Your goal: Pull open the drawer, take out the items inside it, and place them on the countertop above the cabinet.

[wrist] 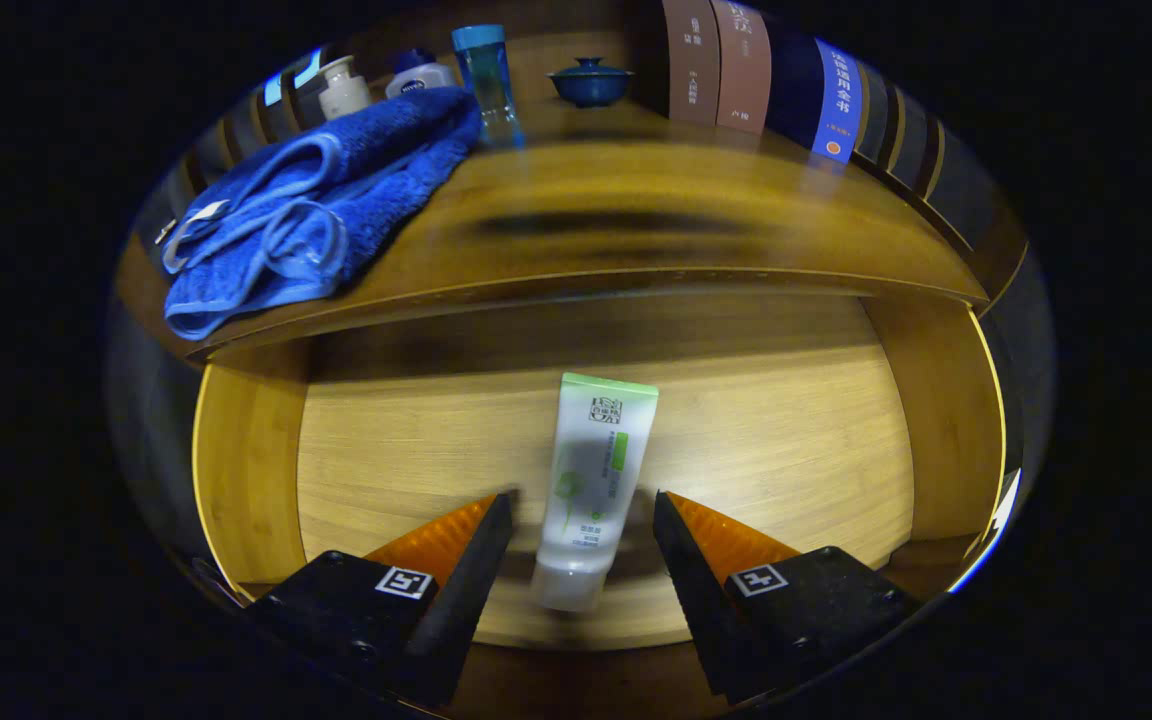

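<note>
A blue towel point(306, 215) lies on the wooden countertop point(636, 230), with small bottles point(344, 88) behind it. Below, the drawer point(246, 460) is pulled open. A white tube with a green end point(591, 485) lies flat inside, between the gripper's point(583, 515) wide-apart fingers, not touched. Books point(746, 65) stand far right.

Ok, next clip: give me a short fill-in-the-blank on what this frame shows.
1. The tube lies in the open ____.
2. The gripper is ____, one finger on each side of the tube.
3. The blue ____ lies on the countertop above.
4. The bowl wears a ____.

Missing words: drawer; open; towel; lid
</note>
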Available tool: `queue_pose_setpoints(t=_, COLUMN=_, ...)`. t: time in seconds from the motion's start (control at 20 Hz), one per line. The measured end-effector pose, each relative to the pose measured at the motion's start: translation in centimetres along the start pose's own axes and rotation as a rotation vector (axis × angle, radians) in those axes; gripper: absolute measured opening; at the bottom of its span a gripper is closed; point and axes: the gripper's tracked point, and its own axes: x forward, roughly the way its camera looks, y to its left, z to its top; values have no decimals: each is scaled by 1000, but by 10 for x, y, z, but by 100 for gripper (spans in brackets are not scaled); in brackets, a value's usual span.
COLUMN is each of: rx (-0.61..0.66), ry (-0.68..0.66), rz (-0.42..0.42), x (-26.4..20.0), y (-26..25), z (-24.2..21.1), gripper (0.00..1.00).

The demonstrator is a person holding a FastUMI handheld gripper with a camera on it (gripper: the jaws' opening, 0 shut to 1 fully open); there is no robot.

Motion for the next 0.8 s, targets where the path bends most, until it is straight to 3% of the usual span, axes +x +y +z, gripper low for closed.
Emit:
queue_pose_setpoints(t=0.1, rx=-12, ry=32, rz=-1, x=4, y=0, z=-4, gripper=91)
queue_pose_setpoints(t=0.35, rx=-53, ry=95, rz=-15, x=18, y=1, z=-11, gripper=76)
queue_pose_setpoints(t=0.45, rx=-81, ry=86, rz=-12, x=21, y=3, z=-9, gripper=59)
queue_pose_setpoints(t=0.6, rx=-86, ry=80, rz=3, x=15, y=4, z=-6, gripper=53)
queue_pose_setpoints(t=0.65, rx=-82, ry=78, rz=12, x=15, y=4, z=-7, gripper=43)
queue_pose_setpoints(t=0.8, rx=-97, ry=75, rz=2, x=15, y=-1, z=-7, gripper=43)
